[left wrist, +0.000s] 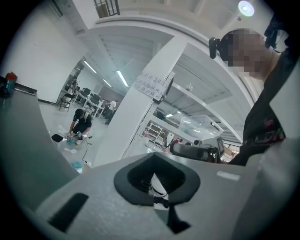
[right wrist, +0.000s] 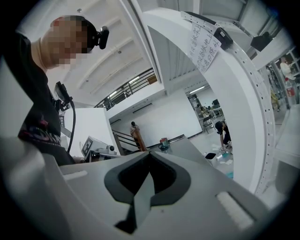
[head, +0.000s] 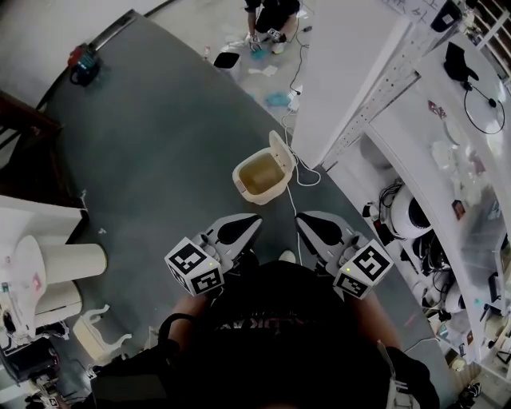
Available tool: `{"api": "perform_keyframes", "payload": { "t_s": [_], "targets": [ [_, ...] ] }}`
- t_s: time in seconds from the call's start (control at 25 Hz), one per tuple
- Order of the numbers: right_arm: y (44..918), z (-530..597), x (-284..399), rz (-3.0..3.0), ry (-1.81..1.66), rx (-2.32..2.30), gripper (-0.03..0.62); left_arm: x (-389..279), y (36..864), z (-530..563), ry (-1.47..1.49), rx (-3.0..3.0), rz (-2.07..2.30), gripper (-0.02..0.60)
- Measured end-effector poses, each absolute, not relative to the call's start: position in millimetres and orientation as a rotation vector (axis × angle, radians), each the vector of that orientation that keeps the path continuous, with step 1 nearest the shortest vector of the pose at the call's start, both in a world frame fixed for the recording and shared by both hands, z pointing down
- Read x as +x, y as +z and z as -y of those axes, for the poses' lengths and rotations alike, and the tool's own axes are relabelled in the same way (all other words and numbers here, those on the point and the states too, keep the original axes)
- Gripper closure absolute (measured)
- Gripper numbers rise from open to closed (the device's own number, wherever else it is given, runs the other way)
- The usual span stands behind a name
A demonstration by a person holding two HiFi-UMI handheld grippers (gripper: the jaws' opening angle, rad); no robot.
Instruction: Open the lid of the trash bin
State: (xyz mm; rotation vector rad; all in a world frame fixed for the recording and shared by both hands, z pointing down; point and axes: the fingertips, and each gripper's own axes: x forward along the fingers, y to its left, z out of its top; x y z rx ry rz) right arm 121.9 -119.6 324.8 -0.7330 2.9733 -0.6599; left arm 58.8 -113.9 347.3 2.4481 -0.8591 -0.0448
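The trash bin (head: 274, 192), a small cream one, is being seen from above on the dark grey floor (head: 160, 144), near the middle of the head view and just ahead of both grippers. Its lid (head: 282, 153) is standing raised at the bin's far right edge, and the inside is being left open to view. A white cable (head: 303, 172) is lying just beside the bin on its right, trailing towards a white column (head: 359, 72).

The left gripper (head: 255, 219) and the right gripper (head: 303, 217) are being held side by side below the bin, apart from it and pointing towards it. In each gripper view the jaws are being kept clenched together, with nothing between them. The marker cubes (head: 194, 268) (head: 363, 270) are being carried close to the person's dark-clothed body.

Further out, a white cylinder (head: 68, 262) is lying at the left, a shelving rack (head: 471, 160) is being seen along the right, and a person (head: 271, 16) is crouching at the top edge among scattered items.
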Motion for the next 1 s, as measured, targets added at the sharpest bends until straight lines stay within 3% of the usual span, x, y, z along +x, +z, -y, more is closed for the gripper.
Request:
{"api": "perform_keyframes", "payload": {
  "t_s": [0.4, 1.0],
  "targets": [
    [330.9, 96.7, 122.7, -3.021, -0.656, -0.674, 0.594, 84.0, 347.2, 84.3, 0.022, 2.507, 0.782, 0.58],
    [339.3, 83.6, 114.1, -3.047, -0.691, -0.644, 0.594, 69.9, 353.9, 75.3, -0.088, 2.426, 0.82, 0.58]
  ]
}}
